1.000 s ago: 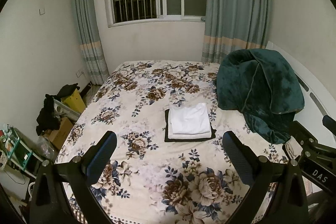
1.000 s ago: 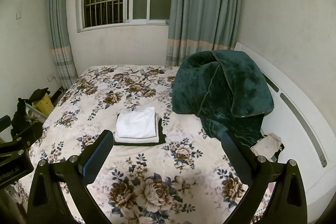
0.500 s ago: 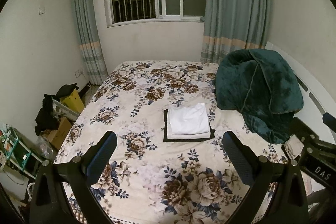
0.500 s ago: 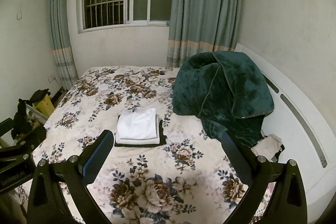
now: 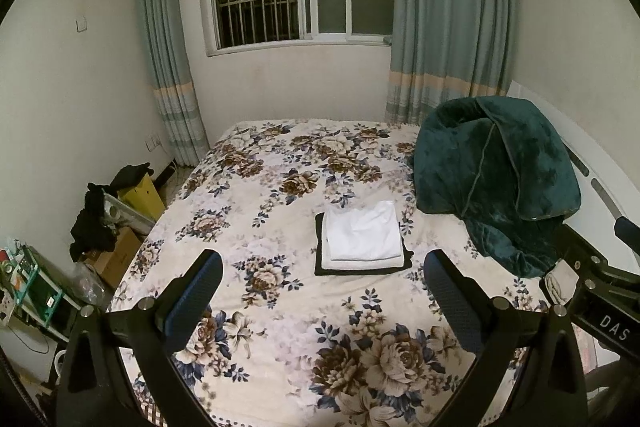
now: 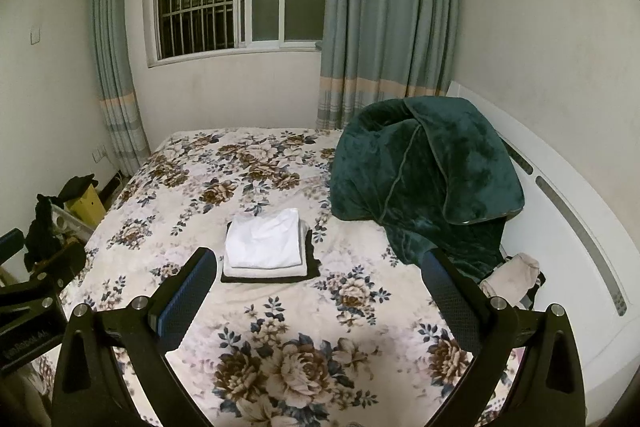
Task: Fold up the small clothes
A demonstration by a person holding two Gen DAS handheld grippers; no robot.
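A folded white garment [image 5: 362,235] [image 6: 264,238] tops a small stack with a cream piece and a black piece under it, lying on the floral bedspread [image 5: 280,187] [image 6: 200,187]. My left gripper [image 5: 322,297] is open and empty, held above the near part of the bed, short of the stack. My right gripper [image 6: 320,293] is open and empty too, to the right of the stack and well back from it. A crumpled pale garment [image 6: 512,275] lies at the bed's right edge.
A dark green plush blanket [image 5: 496,175] [image 6: 428,179] is heaped on the bed's right side against the white headboard [image 6: 568,227]. Boxes and dark clothes [image 5: 108,215] crowd the floor left of the bed. A window and curtains are behind.
Both grippers have drawn back and risen slightly, so the stack looks a little smaller. Nothing on the bed has moved.
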